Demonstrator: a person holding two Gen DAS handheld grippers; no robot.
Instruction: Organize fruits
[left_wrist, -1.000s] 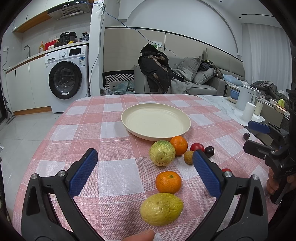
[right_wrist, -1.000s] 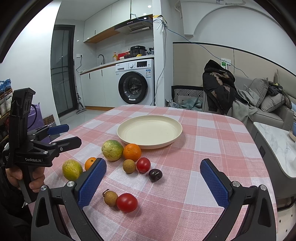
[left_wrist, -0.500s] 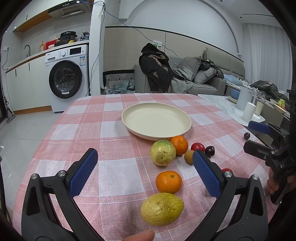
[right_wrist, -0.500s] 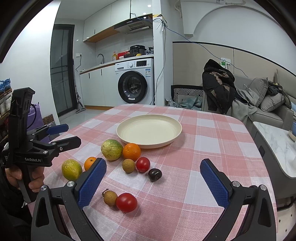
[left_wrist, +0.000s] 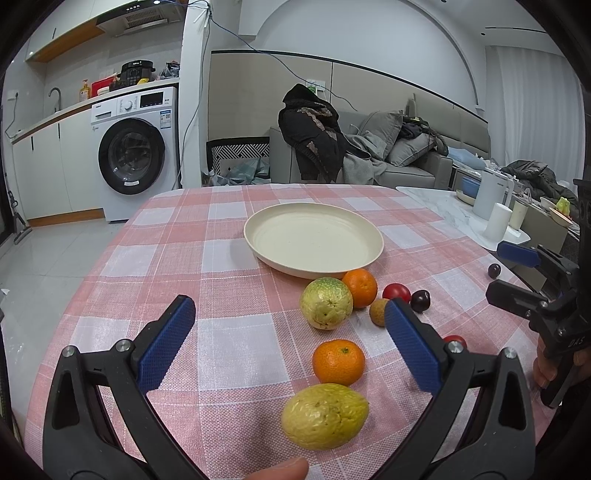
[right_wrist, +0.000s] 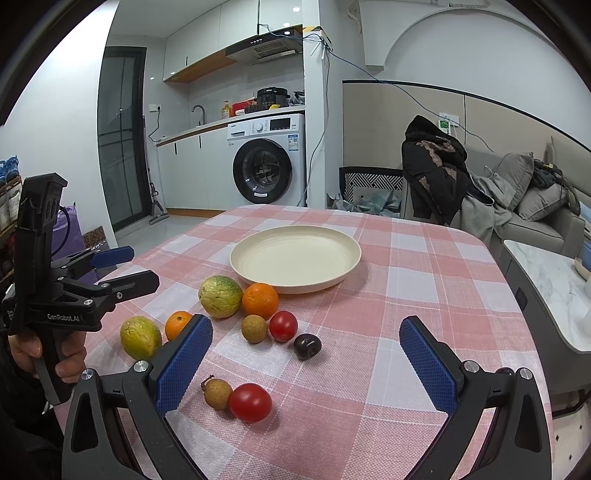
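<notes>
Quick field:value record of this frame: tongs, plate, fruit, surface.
left tongs: open, empty, above the near fruit
right tongs: open, empty
plate: cream, nothing in it
fruit on cloth: yellow-green fruit, small orange, green round fruit, large orange, two red tomatoes, dark plum
surface: pink checked tablecloth

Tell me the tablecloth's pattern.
The tablecloth is pink-and-white checked, shown best in the right wrist view.

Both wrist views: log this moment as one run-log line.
left gripper: open, empty | right gripper: open, empty | plate: empty | fruits: all on tablecloth | stage: nothing grasped
</notes>
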